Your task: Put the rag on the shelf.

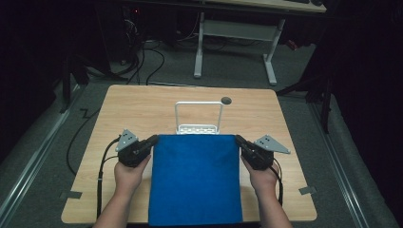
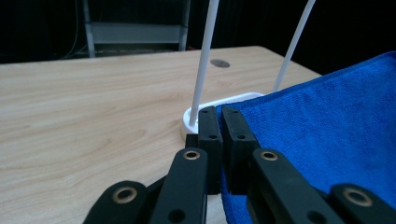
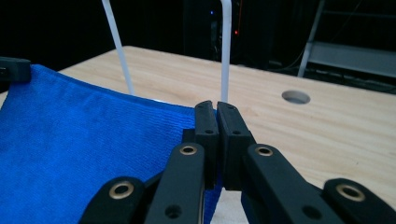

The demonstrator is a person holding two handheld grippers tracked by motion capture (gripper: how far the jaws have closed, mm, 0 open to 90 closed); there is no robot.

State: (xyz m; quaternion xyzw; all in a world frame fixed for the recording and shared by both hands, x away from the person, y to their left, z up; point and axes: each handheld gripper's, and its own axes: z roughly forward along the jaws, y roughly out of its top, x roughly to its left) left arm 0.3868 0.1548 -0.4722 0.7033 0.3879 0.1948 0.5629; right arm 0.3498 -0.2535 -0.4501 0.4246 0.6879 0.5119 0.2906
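- Here, blue cloth (image 1: 196, 178) lies spread flat on the wooden table (image 1: 133, 111), near edge hanging over the table's front edge on the person's side
- left gripper (image 1: 153, 140) at the cloth's far left corner, jaws pressed together on the cloth edge; the left gripper view shows the cloth (image 2: 327, 126) pinched between the closed jaws of the left gripper (image 2: 220, 112)
- right gripper (image 1: 238, 140) at the far right corner, jaws likewise clamped on the cloth; in the right gripper view the cloth (image 3: 79, 140) runs off to the left from the closed jaws of the right gripper (image 3: 215, 106)
- far edge of the cloth sits taut between the two grippers, corners slightly lifted off the table
- white wire rack (image 1: 198, 118) stands upright just beyond the cloth's far edge, its base touching or just under that edge; can't tell which
- rack posts (image 2: 201, 60) rise right behind the left jaws, and (image 3: 226, 51) behind the right ones
- round hole (image 1: 226, 100) in the tabletop just past the rack's right post
- both hands hold the grippers from behind, forearms over the table's near edge
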